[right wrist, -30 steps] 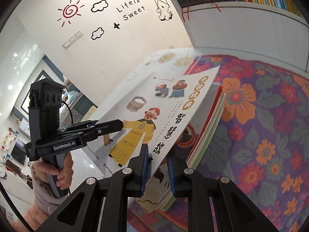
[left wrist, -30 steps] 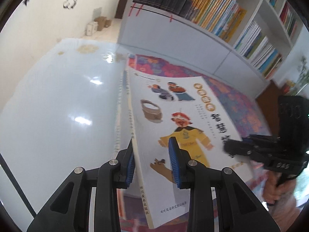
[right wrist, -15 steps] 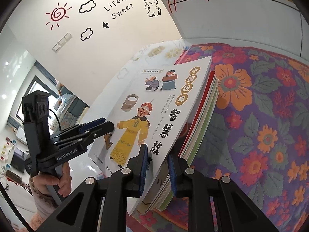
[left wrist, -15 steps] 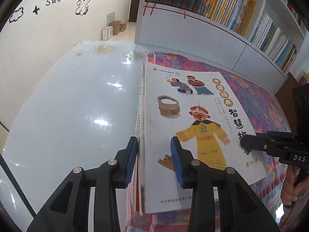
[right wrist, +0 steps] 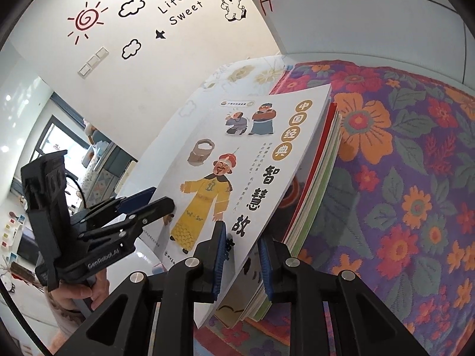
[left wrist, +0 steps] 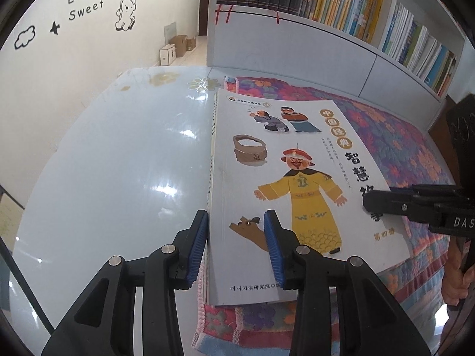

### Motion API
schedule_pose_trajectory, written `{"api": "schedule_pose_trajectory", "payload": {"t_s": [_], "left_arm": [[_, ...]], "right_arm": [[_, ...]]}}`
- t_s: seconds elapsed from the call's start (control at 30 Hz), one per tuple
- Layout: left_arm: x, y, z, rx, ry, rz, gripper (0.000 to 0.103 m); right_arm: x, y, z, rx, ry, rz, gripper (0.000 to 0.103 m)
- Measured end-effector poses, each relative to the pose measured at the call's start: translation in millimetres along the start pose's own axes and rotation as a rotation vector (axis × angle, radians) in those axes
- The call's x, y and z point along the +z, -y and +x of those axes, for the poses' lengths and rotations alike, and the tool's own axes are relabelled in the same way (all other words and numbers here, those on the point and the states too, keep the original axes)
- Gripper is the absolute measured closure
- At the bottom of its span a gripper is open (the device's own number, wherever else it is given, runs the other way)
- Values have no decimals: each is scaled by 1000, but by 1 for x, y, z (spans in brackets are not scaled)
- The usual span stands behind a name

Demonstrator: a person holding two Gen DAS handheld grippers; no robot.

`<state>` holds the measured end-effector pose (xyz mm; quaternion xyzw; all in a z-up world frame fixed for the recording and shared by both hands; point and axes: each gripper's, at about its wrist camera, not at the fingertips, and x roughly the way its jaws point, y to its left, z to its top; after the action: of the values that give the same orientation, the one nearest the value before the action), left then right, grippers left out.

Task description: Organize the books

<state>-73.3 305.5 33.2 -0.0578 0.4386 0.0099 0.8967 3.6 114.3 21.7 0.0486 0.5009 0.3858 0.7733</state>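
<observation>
A stack of thin books lies on a flowered cloth [left wrist: 394, 136]. The top book [left wrist: 285, 178] is white with a yellow-robed cartoon man; it also shows in the right wrist view [right wrist: 237, 160]. My left gripper [left wrist: 234, 246] straddles the stack's spine edge, jaws part open, the left pad against the spines. My right gripper [right wrist: 242, 258] is closed on the top book's free edge, lifting it off the red and green books [right wrist: 320, 175] below. The right gripper's fingers [left wrist: 386, 201] lie over the cover in the left wrist view. The left gripper [right wrist: 148, 207] shows in the right wrist view.
The cloth sits on a glossy white table [left wrist: 112, 172]. A white bookcase [left wrist: 341, 9] full of upright books stands behind it. Cardboard boxes [left wrist: 175, 47] sit on the floor by the decorated wall. A window and furniture lie off to the left in the right wrist view [right wrist: 59, 148].
The stack has come down from tilted to flat on the cloth. My left gripper has shifted along the spine edge. My right gripper keeps hold of the top cover's edge.
</observation>
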Motion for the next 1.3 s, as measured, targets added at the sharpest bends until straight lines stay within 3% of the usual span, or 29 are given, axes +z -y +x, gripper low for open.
{"api": "schedule_pose_trajectory", "payload": {"t_s": [0.27,0.3,0.37,0.4,0.43,0.47,0.53,0.6,0.63,0.77,0.9,1.07,1.3], "left_arm": [[-4,-5,-10,34,12,-64,66],[-4,-3,-16,51,29,-71,66],[-3,2,-24,64,61,-72,57],[-2,7,-30,61,74,-69,52],[0,11,-33,55,80,-64,33],[3,18,-40,42,96,-55,19],[7,30,-54,22,149,-46,17],[13,44,-68,16,197,-31,5],[15,52,-72,21,215,-19,1],[8,93,-78,47,248,35,1],[-12,127,-67,-3,210,70,1],[-37,157,-51,-53,156,76,1],[-57,177,-46,-50,128,100,1]], "right_arm": [[0,2,0,11,-2,47,78],[0,5,-2,23,-6,70,73],[-1,8,-7,53,-11,99,53],[-2,9,-12,45,-4,105,35],[-2,10,-18,18,6,110,19],[-4,10,-25,-6,19,114,16],[-7,13,-45,-35,54,125,16],[-12,14,-69,-73,85,121,16],[-16,13,-80,-111,107,113,16],[-44,10,-129,-329,202,78,9],[-86,12,-160,-454,258,103,3],[-134,13,-174,-686,316,120,3],[-150,3,-178,-761,383,85,2]]}}
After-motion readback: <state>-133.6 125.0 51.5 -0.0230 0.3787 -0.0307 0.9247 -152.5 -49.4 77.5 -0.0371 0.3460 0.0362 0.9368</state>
